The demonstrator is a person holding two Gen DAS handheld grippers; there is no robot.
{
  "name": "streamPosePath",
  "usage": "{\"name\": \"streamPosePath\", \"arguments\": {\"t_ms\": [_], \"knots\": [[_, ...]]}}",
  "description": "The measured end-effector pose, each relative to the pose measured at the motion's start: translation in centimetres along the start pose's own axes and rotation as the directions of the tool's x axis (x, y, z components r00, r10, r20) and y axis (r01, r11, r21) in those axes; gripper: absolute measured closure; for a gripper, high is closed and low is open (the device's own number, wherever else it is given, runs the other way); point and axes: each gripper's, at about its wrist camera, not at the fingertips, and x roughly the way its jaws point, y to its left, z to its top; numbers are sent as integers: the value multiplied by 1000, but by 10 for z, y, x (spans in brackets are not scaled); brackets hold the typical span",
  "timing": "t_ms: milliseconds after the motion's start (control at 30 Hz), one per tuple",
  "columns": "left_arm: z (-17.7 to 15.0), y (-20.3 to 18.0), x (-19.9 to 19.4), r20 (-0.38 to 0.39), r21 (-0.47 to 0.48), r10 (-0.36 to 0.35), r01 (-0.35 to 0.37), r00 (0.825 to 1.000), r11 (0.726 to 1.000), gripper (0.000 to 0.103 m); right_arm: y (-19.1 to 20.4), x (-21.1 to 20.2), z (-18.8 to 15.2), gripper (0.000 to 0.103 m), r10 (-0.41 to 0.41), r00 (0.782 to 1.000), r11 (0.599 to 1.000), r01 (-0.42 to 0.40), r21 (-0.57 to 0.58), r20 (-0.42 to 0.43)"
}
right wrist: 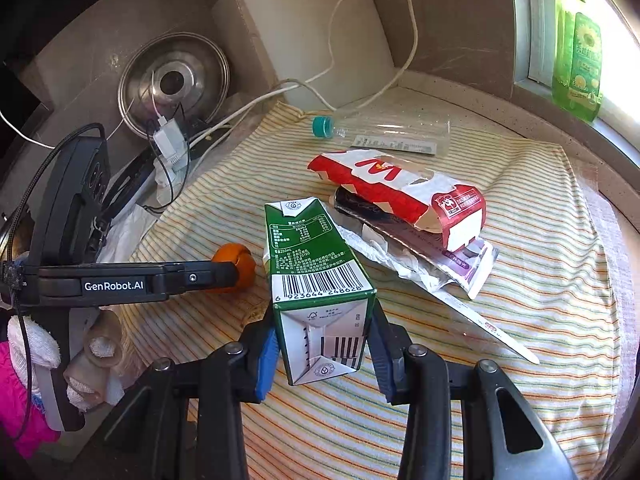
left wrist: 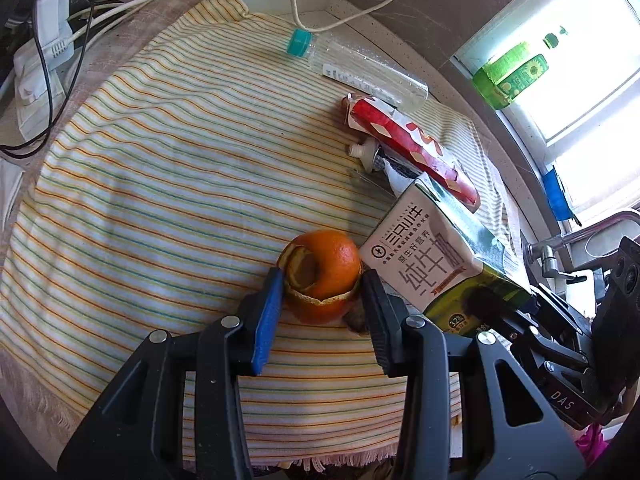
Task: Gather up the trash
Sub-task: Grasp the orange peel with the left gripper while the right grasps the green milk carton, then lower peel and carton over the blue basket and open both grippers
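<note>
Both tongs grip: our left gripper [left wrist: 322, 294] clamps the hollow orange peel [left wrist: 322, 280], our right gripper [right wrist: 322, 350] the green-and-white milk carton [right wrist: 316, 280].
On our striped cloth [left wrist: 160, 160]: one peel, one carton, one clear plastic bottle [right wrist: 384, 130].

The left wrist camera looked forward and down along the left claw [left wrist: 322, 300], close over the hollow orange peel [left wrist: 322, 280], facing the bright window. The right wrist camera sat just behind the right claw [right wrist: 322, 344], close on the green-and-white milk carton [right wrist: 316, 276], facing the back wall. Both views shared the striped cloth on the table [left wrist: 160, 184] [right wrist: 540, 280], the carton [left wrist: 424, 264] and the clear plastic bottle with the teal cap [left wrist: 360, 68] [right wrist: 384, 130].
</note>
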Motion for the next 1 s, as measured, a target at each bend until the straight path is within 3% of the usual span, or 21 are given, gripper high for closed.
{"name": "streamPosePath", "arguments": {"t_ms": [633, 833, 1000], "knots": [[-42, 1, -55, 86, 44, 34, -38, 996, 998, 63, 11, -56, -24, 62, 18, 996, 998, -23, 63, 82], [-56, 6, -45, 58, 69, 83, -87, 995, 994, 68, 18, -70, -36, 62, 6, 996, 998, -12, 58, 93], [-71, 6, -55, 89, 66, 79, -85, 993, 994, 69, 19, -80, -48, 62, 7, 995, 996, -16, 83, 102]]}}
